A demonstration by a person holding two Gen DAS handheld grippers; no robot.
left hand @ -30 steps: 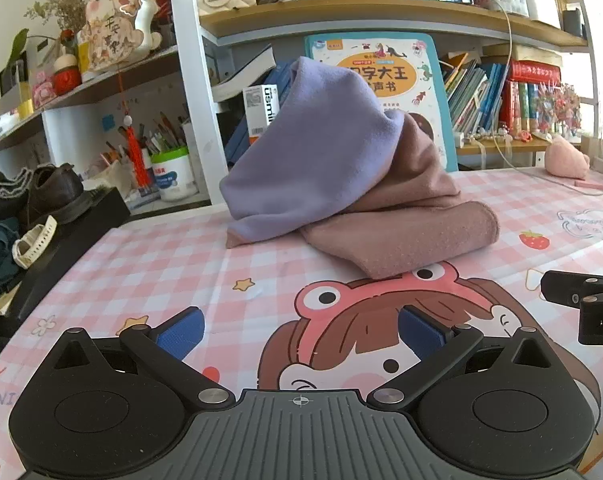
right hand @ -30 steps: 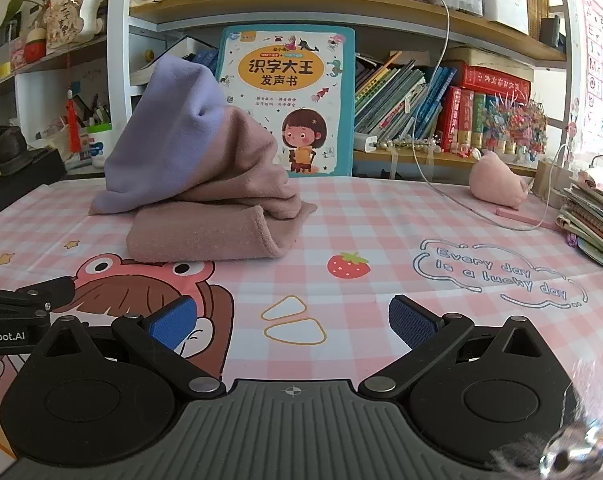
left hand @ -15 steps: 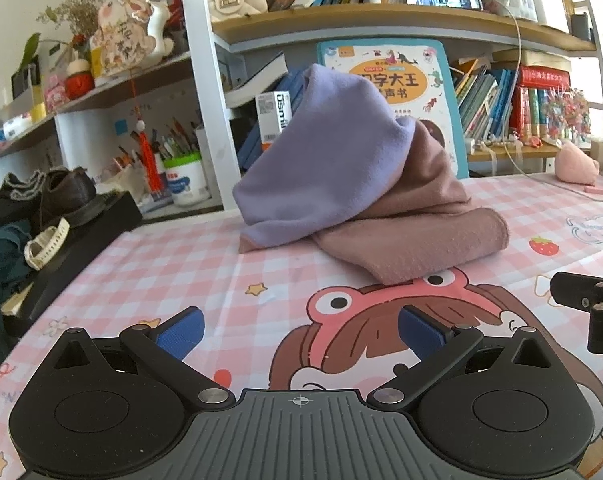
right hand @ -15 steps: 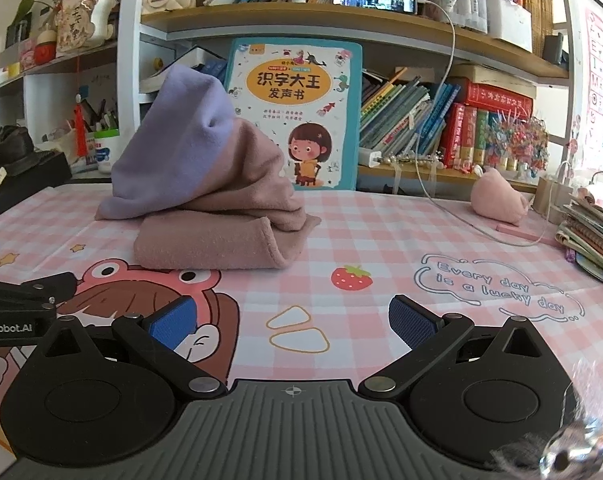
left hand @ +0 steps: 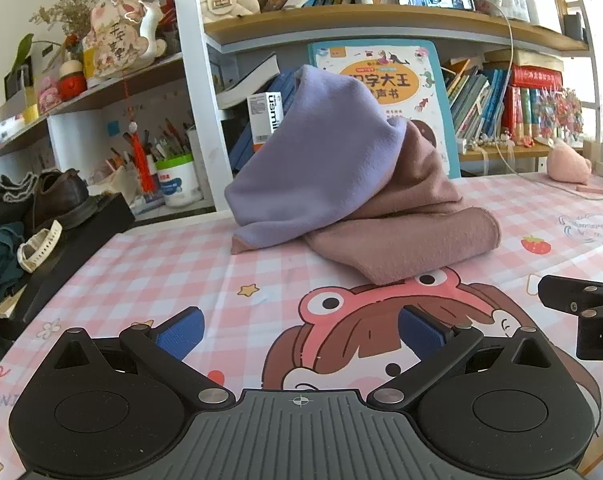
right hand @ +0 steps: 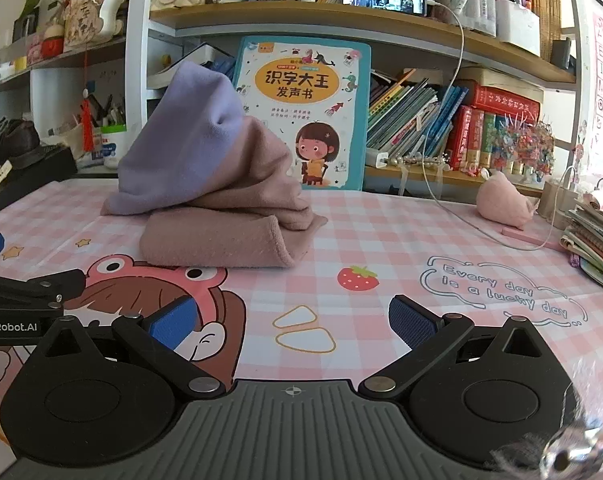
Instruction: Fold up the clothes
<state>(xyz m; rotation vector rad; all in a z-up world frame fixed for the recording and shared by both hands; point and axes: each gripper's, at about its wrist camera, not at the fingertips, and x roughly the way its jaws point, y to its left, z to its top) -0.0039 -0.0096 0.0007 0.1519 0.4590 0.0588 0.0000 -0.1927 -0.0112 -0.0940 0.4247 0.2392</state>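
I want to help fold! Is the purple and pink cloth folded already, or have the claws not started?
Nothing looks folded yet. The cloth sits in a lumpy heap on the table, its purple part draped over the pink part. Nothing is in hand: the left claw and the right claw are both open, empty and short of the heap. Left to do: grab it, spread it flat, then fold.

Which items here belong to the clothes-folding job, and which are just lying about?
For the job:
- heaped lilac-and-pink garment
- left gripper, open and empty
- right gripper, open and empty

Lying about:
- children's book propped behind the heap
- small pink plush
- stack of booklets at the table's right edge
- white cable
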